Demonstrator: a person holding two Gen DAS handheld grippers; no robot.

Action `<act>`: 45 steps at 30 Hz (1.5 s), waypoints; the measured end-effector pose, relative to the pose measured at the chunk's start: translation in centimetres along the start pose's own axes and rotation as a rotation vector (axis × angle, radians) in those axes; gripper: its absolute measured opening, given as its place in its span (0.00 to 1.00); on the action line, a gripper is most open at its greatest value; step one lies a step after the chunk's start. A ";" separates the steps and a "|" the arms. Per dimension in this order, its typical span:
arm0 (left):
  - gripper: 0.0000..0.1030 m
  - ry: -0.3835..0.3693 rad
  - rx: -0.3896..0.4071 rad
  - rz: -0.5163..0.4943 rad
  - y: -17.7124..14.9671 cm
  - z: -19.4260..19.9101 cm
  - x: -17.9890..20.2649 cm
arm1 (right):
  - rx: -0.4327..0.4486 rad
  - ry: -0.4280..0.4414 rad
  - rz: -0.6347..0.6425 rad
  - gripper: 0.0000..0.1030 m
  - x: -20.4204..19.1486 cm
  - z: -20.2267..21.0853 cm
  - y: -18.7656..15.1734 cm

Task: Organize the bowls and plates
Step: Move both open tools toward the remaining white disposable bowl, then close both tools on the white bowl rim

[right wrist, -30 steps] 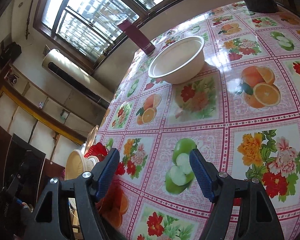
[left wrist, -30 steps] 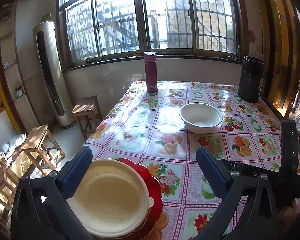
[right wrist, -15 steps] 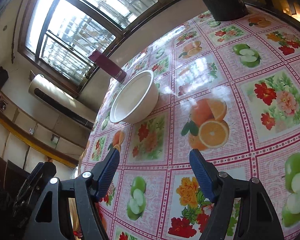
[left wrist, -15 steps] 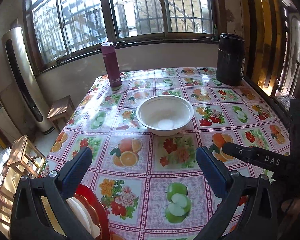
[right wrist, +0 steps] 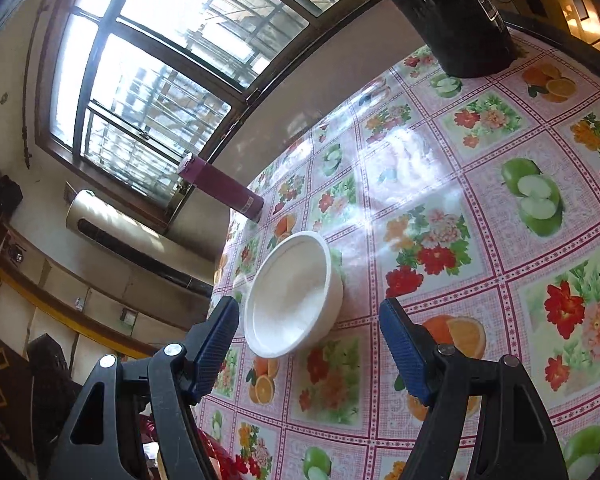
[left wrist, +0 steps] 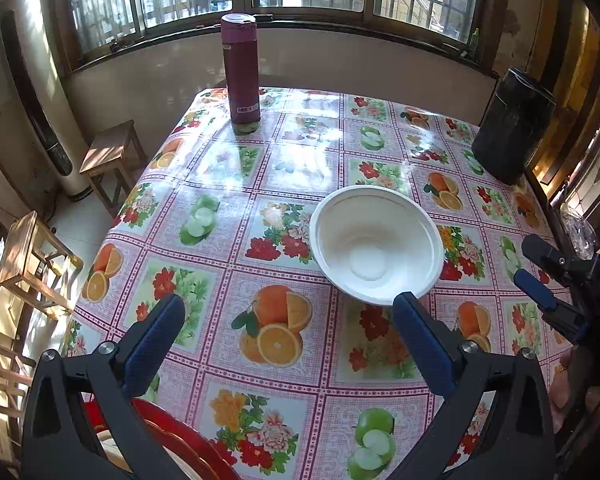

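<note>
Both grippers have swung off the plate stack toward the white bowl point(left wrist: 376, 244), which now sits much closer to centre in each view than a sec ago; the stack has slid to the bottom-left corner of the left cam.

Nearest: left gripper point(left wrist: 286, 338), jaws wide apart, nothing btwn them, just tablecloth point(left wrist: 236, 208). Below its left finger, red plate point(left wrist: 172, 436) w/ a cream rim edge showing under it, at the near table edge. My read: that's the collection pile, left there so the bowl can be brought to it.

Next: right gripper point(right wrist: 308, 350), jaws also spread wide and empty, bowl framed just beyond the tips, not touched. It shows at the right edge of the left cam too, beside the bowl. Prob lining up for a rim pinch, though which hand takes it I can't tell.

Bowl stands upright mid-table, empty, well apart from the plates.

Farther: maroon flask point(left wrist: 240, 72) at the far edge, black canister point(left wrist: 508, 124) at the far right corner. Both well clear of the bowl; nothing blocks the path btwn bowl and stack. Wooden stools point(left wrist: 112, 156) on the floor beyond the table.
</note>
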State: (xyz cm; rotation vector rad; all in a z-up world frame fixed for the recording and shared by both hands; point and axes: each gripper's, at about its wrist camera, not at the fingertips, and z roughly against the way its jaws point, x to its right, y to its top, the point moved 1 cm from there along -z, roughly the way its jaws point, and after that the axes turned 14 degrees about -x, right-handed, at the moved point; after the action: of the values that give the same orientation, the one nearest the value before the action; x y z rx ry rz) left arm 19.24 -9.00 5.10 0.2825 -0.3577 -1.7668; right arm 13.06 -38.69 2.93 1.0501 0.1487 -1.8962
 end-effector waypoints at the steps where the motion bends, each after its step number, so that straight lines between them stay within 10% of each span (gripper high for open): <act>1: 1.00 0.023 0.005 0.004 0.4 -0.2 -0.1 | -0.004 0.014 -0.007 0.74 -0.3 -0.6 0.4; 15: 1.00 -0.021 -0.013 0.198 5.4 -4.9 -0.5 | -0.003 0.065 0.028 0.74 0.4 -6.8 4.1; 29: 1.00 -0.056 0.072 0.417 2.4 -9.2 1.1 | -0.064 0.127 -0.033 0.74 3.3 -8.5 4.4; 45: 1.00 -0.021 0.230 0.339 1.5 -9.0 1.7 | -0.075 0.040 0.000 0.74 2.5 -9.8 3.8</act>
State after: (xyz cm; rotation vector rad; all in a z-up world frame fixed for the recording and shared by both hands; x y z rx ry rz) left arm 23.65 -11.76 -2.57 0.3451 -0.5904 -1.3972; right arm 21.43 -37.71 -3.87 1.0372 0.2407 -1.8562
